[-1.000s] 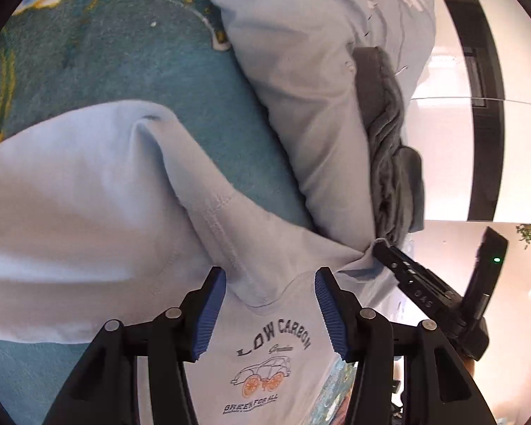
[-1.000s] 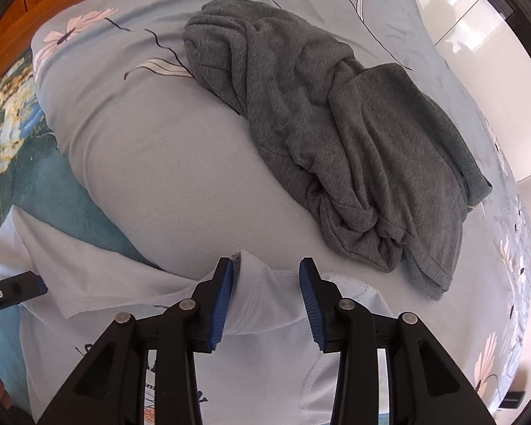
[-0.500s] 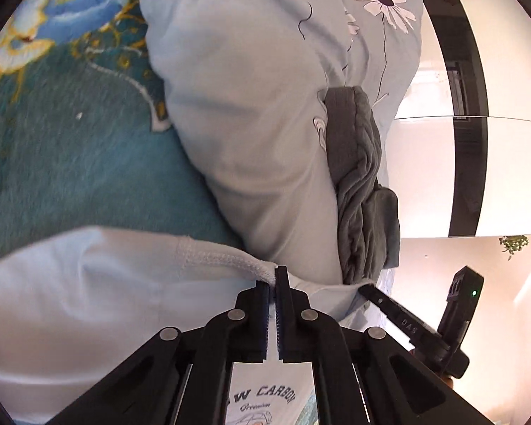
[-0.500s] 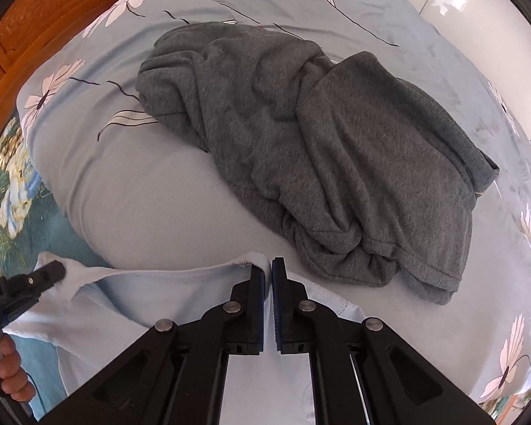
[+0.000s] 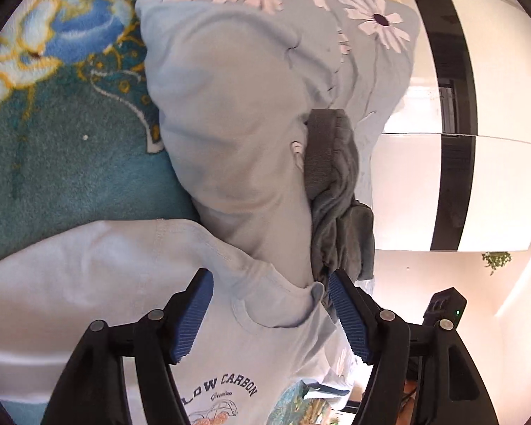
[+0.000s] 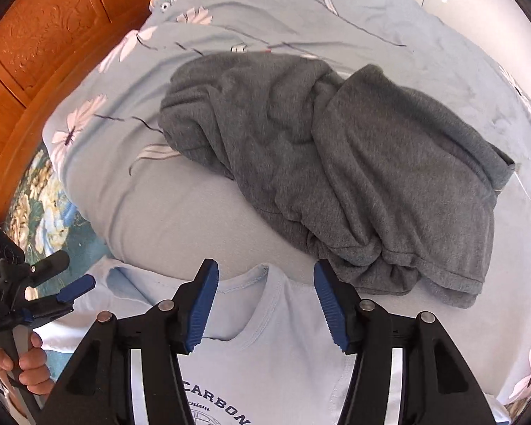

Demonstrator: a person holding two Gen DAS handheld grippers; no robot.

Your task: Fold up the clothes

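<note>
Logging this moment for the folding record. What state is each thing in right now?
left claw: open, holding nothing, over the shirt.
right claw: open, holding nothing, above the collar.
light blue T-shirt: lying print-up, collar end against the pillow, unfolded as far as shown.
grey garment: crumpled in a heap on the pillow.
floral pillow: lying on the bed, puffed.

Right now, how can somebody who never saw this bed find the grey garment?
Find the pale blue pillow with pink flowers, next to the wooden headboard. The grey garment lies crumpled on top of it. It is dark and plain, while the light blue T-shirt below has printed letters.
</note>
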